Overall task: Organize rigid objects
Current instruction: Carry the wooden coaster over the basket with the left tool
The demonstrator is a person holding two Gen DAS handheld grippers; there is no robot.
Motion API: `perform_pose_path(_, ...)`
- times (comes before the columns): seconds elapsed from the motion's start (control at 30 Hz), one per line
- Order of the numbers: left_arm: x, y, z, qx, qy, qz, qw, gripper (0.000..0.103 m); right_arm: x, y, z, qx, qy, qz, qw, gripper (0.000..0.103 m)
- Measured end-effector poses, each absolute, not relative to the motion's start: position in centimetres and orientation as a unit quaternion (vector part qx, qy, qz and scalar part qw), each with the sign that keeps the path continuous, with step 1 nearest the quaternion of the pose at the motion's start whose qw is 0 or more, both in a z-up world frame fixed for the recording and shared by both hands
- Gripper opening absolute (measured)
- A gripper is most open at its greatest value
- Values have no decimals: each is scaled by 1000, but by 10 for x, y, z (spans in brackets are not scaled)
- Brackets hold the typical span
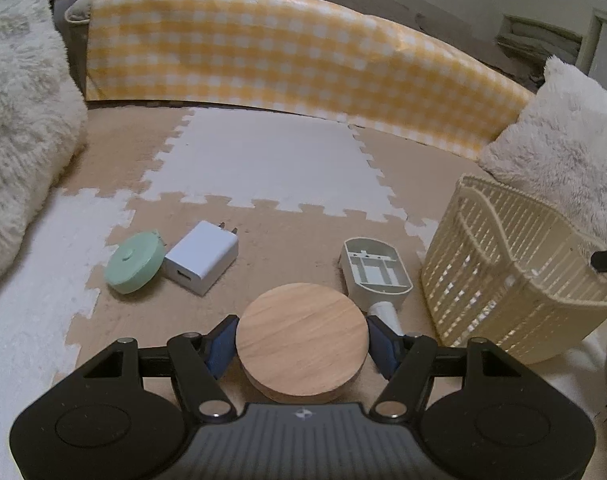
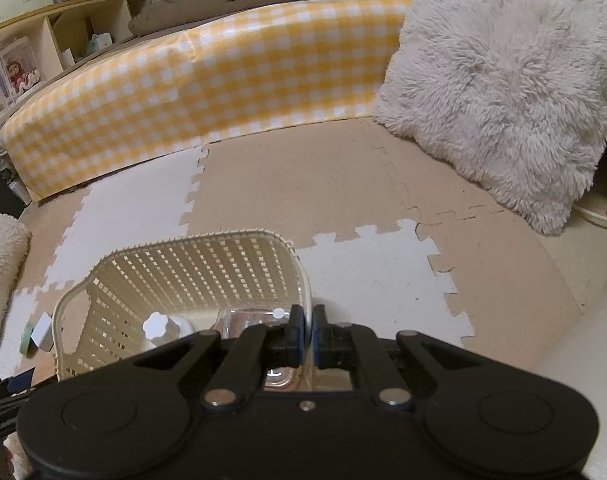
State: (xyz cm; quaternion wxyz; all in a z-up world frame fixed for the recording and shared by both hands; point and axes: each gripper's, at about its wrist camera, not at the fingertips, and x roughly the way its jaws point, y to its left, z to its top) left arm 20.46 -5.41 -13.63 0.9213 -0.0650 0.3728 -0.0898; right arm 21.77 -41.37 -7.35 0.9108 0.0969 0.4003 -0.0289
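My left gripper [image 1: 302, 340] is shut on a round wooden disc [image 1: 302, 336], its blue pads pressed on the disc's two sides just above the foam mat. Beyond it lie a mint green round case [image 1: 133, 262], a white USB charger [image 1: 201, 257] and a grey-white plastic scoop-like part [image 1: 373, 272]. A cream slotted basket [image 1: 515, 280] stands to the right. In the right wrist view my right gripper [image 2: 308, 326] is shut on the basket's near right rim [image 2: 303, 280]. Inside the basket sit a white knob-topped object [image 2: 159, 328] and a clear plastic container [image 2: 251, 320].
Beige and white puzzle foam mats [image 1: 271, 160] cover the floor. A yellow checked barrier [image 1: 287, 60] runs across the back. Fluffy white cushions stand at left [image 1: 19, 120] and right [image 2: 503, 80]. A wooden shelf [image 2: 43, 32] stands at the far left.
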Motion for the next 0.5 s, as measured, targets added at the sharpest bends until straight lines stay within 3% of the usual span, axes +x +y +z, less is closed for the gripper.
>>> perform_pose_path(0.5,190,-104,-51,-94,298,-183,932,68,217,-413,-73,97,402,-28,910,5)
